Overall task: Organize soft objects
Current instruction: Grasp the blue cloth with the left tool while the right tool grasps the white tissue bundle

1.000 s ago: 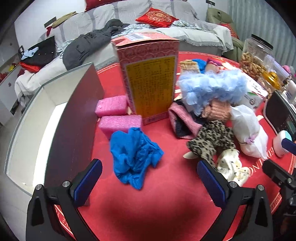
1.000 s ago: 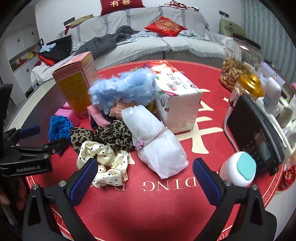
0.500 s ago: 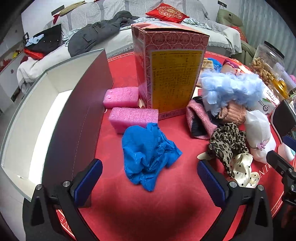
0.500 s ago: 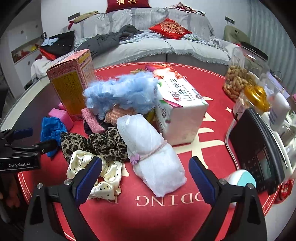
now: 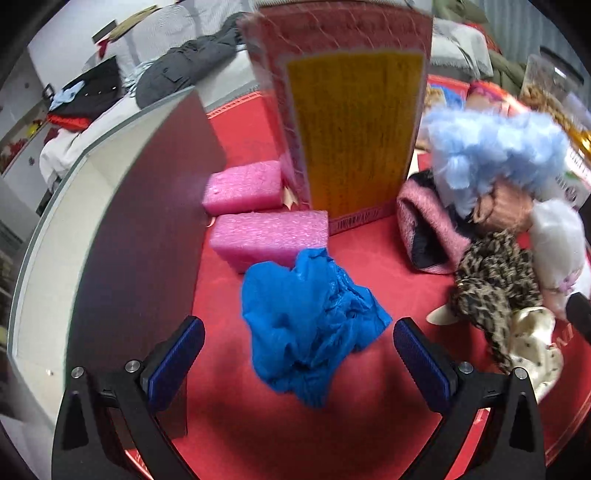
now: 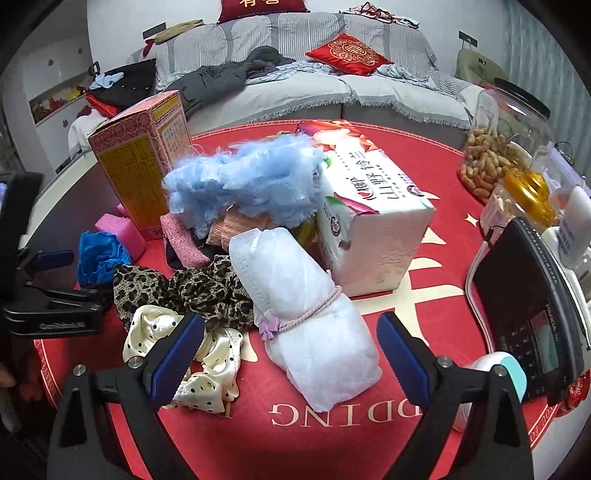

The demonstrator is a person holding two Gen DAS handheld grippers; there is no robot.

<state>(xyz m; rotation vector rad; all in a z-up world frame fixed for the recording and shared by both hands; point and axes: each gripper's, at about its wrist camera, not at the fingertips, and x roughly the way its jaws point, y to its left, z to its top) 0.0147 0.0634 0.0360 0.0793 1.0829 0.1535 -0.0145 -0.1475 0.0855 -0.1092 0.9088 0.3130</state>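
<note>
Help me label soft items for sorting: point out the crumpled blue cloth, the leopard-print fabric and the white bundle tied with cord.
crumpled blue cloth point(image 5: 310, 317), left wrist view, centre of the crumpled mass.
leopard-print fabric point(image 6: 207, 291), right wrist view, middle of the folds.
white bundle point(image 6: 295, 280), right wrist view, upper body above the cord.

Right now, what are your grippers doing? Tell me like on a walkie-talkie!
Left gripper open, blue crumpled cloth between its fingers, not gripped. Right gripper open, empty, over white bundle. Pink foam blocks sit just beyond the cloth.

A grey striped sofa point(image 6: 295, 74) strewn with dark clothes point(image 6: 229, 74) and a red cushion point(image 6: 349, 55) stands far behind, against a white wall point(image 6: 118, 33).
</note>
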